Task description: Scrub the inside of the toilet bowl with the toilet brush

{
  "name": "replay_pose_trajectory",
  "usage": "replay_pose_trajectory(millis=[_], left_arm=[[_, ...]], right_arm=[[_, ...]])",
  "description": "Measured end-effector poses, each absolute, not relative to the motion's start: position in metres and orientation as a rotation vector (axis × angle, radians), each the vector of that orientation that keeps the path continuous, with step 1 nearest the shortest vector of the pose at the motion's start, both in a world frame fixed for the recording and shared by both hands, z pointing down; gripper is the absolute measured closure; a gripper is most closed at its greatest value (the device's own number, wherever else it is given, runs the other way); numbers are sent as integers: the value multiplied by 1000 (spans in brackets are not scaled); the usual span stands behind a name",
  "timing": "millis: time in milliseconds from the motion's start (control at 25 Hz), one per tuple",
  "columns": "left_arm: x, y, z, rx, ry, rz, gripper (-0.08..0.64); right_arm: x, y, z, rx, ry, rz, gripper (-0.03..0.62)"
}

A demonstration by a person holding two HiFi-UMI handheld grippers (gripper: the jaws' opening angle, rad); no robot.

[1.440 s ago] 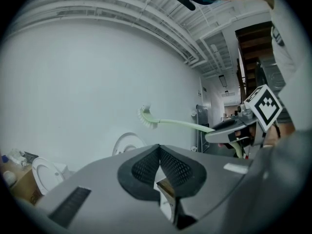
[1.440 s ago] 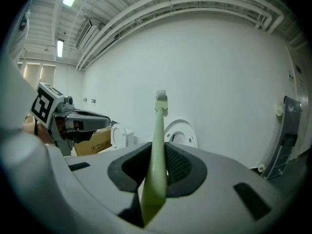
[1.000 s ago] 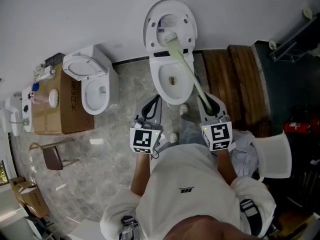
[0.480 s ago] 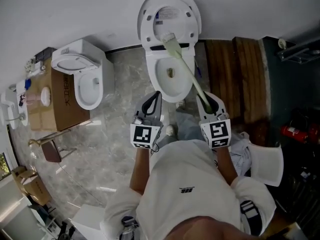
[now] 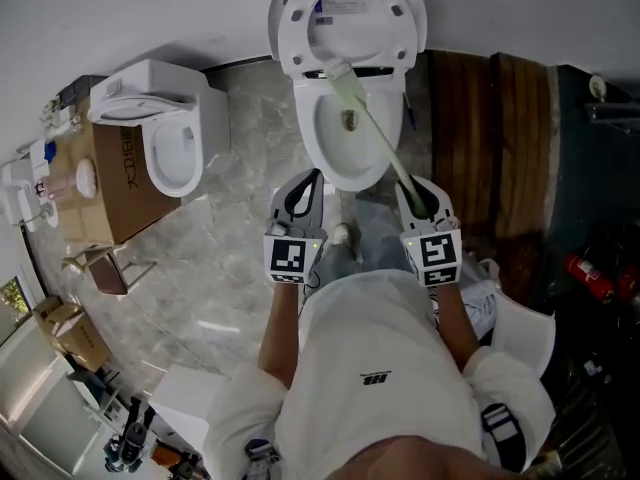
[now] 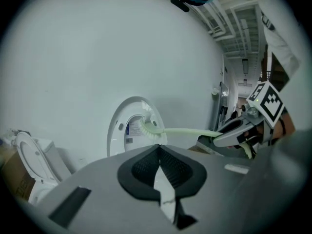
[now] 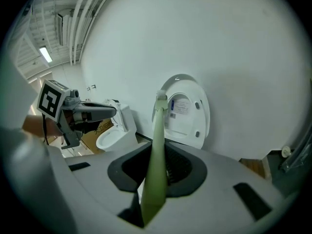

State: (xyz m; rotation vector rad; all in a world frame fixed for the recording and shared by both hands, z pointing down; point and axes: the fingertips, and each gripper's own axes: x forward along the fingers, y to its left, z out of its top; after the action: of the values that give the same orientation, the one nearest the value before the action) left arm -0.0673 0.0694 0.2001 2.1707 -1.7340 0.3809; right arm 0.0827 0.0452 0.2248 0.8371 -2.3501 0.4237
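Slanting toward 11 o'clock, the pale-green brush (image 5: 372, 130) is clamped by the right gripper (image 5: 416, 197); the left gripper (image 5: 302, 191) is closed, empty.

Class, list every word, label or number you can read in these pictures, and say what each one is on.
Print on the cardboard box: too blurred to read.
Label on the raised toilet lid: too small to read.
Logo on the person's shirt: too small to read.

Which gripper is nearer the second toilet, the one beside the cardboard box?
Left. In the head view the left gripper hangs over the floor just right of the second toilet. The right gripper is farther away on the other side, holding the toilet brush.
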Motion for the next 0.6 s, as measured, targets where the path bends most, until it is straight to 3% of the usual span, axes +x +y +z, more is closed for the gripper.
replay_pose_trajectory(millis=[600], left_arm=[[-59, 24, 308, 2054, -1643, 450, 551]], right_arm=[[84, 30, 344, 707, -2198, 594, 529]])
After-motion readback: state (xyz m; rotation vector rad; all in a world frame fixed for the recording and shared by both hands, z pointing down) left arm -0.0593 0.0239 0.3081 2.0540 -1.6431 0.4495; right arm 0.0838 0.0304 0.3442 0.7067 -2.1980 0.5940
